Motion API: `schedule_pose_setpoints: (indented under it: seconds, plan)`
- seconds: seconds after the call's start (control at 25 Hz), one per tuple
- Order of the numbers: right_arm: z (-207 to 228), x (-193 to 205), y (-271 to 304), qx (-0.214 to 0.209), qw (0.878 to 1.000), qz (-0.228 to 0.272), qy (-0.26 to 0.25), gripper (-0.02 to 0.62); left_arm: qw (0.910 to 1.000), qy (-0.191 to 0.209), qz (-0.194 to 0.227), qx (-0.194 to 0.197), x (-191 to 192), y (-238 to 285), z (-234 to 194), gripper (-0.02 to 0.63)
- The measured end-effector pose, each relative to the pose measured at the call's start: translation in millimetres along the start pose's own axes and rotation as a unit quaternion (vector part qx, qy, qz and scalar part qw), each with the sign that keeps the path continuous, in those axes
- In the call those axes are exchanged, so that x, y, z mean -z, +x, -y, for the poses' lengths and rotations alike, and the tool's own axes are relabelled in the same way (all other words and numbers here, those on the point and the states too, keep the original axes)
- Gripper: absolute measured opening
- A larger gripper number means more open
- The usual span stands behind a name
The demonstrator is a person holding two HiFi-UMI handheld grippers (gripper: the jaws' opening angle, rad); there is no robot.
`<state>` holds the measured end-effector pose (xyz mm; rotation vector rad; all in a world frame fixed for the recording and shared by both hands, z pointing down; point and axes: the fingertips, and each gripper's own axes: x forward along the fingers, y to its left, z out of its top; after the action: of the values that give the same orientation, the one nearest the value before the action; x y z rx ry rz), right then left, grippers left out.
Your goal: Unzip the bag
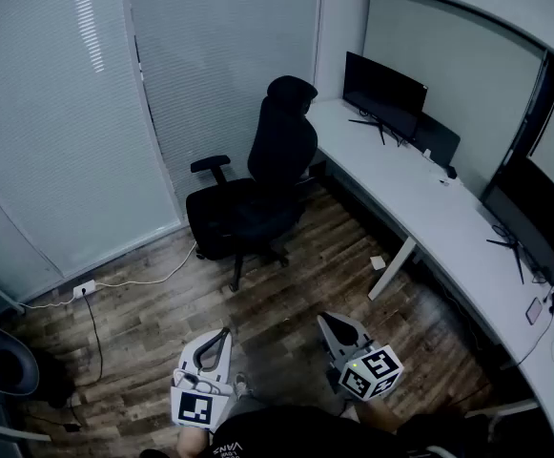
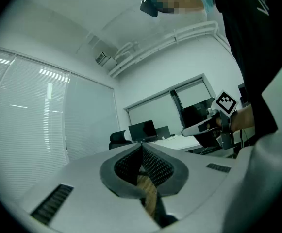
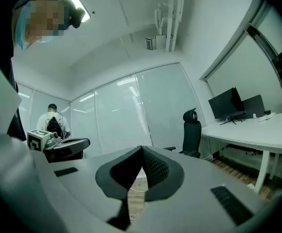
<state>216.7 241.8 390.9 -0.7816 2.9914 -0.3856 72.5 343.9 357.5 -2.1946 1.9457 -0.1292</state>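
Head view: we list the left gripper [image 1: 225,335] at seven o'clock and the right gripper [image 1: 326,319] at five, over the wood floor [image 1: 286,294], with an office chair [image 1: 257,179] at twelve. Left gripper view: jaws clenched, empty. Right gripper view: jaws clenched, empty; dark bag [image 3: 54,126] at nine o'clock, against a standing person [image 3: 42,121].

Steep overhead, two level; common chair [image 1: 262,179]

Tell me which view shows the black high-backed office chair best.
The head view: the black high-backed office chair shows whole, from headrest to wheeled base. The right gripper view shows the chair small and side-on; the left gripper view shows only the chair's top.
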Motion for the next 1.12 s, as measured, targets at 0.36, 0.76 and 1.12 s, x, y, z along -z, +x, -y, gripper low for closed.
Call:
schedule_pose_setpoints:
  seconds: [0.36, 0.76, 1.12]
  plan:
    - [9.8, 2.3, 23.8, 0.016, 1.0, 0.01, 0.002, 0.046, 0.9998, -0.018, -0.004, 0.009, 22.8, 22.4, -23.9, 0.018]
    - [27.0, 11.9, 123.6, 0.056, 0.998, 0.012, 0.017, 0.048, 0.9953, -0.013, -0.011, 0.095, 66.4, 97.3, -94.7, 0.021]
    - [35.6, 24.5, 218.8, 0.107, 0.994, 0.015, 0.036, 0.048, 0.9857, 0.007, -0.025, 0.166, 105.9, 153.9, -178.2, 0.028]
